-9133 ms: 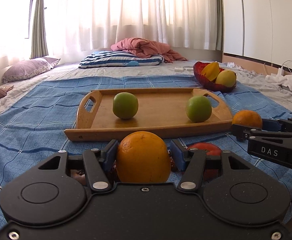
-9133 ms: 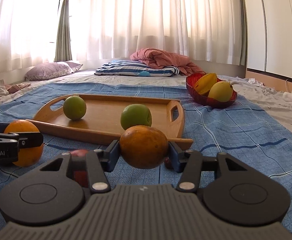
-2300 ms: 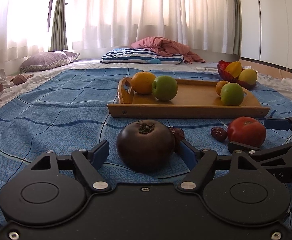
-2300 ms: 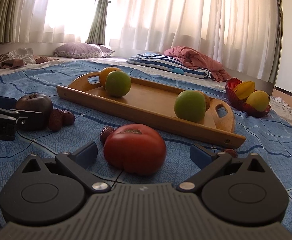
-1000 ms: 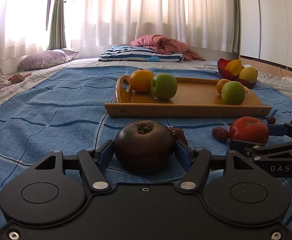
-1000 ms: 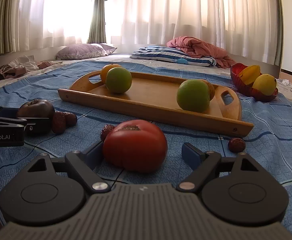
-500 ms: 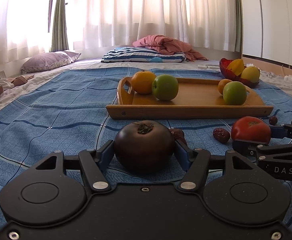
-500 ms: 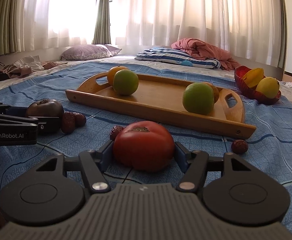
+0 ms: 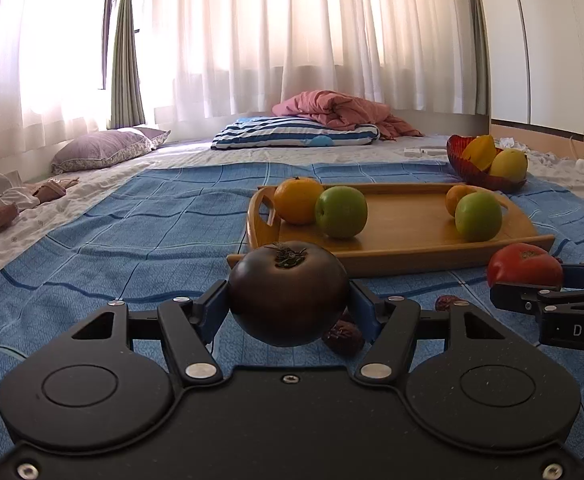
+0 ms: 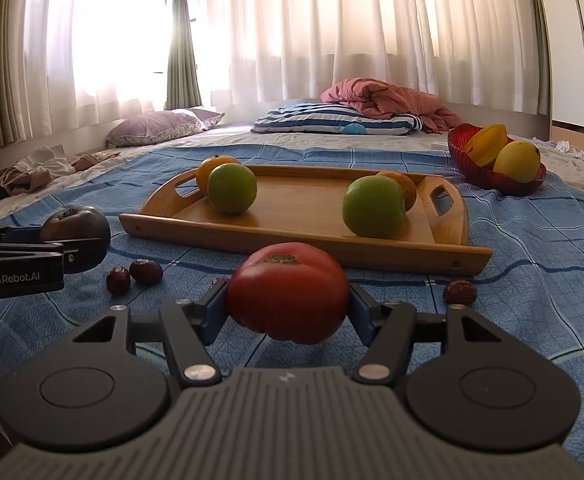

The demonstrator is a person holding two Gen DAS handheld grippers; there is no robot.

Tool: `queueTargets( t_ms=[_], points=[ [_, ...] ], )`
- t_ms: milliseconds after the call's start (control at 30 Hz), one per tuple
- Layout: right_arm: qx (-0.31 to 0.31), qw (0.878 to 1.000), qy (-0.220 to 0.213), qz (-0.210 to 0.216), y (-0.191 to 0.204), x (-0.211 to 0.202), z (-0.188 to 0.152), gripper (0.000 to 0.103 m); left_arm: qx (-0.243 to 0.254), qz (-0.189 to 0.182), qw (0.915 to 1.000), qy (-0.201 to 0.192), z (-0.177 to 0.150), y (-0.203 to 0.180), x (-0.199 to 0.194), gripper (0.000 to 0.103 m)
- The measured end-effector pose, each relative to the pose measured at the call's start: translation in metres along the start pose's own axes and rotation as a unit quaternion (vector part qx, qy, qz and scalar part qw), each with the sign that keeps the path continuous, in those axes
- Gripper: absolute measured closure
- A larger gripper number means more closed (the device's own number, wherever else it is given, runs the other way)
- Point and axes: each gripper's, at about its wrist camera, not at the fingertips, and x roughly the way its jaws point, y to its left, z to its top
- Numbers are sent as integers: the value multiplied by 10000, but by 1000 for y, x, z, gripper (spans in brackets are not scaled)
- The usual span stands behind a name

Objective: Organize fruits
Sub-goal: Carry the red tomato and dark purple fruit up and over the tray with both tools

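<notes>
My left gripper (image 9: 287,304) is shut on a dark purple tomato (image 9: 287,294) and holds it above the blue blanket, in front of the wooden tray (image 9: 408,236). My right gripper (image 10: 287,304) is shut on a red tomato (image 10: 287,290), also lifted, near the tray's front edge (image 10: 300,240). The tray holds two green apples (image 9: 340,211) (image 9: 478,216) and two oranges (image 9: 298,205) (image 9: 458,198). Each gripper shows in the other's view: the left one with the dark tomato (image 10: 75,226), the right one with the red tomato (image 9: 526,266).
Small dark red dates (image 10: 133,274) (image 10: 459,292) lie on the blanket in front of the tray. A red bowl (image 10: 488,172) with yellow fruit stands to the back right. A striped pillow (image 10: 336,122), a pink quilt and a purple pillow lie farther back.
Both grippers have lifted their tomatoes off the blanket and moved a little toward the tray. The right gripper closed on the red tomato during the last second.
</notes>
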Motion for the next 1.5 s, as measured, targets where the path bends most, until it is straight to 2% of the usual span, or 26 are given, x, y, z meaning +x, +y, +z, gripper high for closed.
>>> queueTargets(
  t_ms=[467,767,1100,1500],
  points=[
    [67,9991,-358,-197,-15,0,45,38,26,-260,9995,-151,57,-8,20,41],
    [401,9983,-257,-321,-46,20,88,38,71,-528,9983,-247,102,-22,47,41],
    [727,9964,2,-436,-89,59,130,38,-268,-760,9967,103,141,-29,99,42],
    [993,9915,538,-647,-133,121,155,38,-641,-851,9917,715,160,-39,180,42]
  ],
)
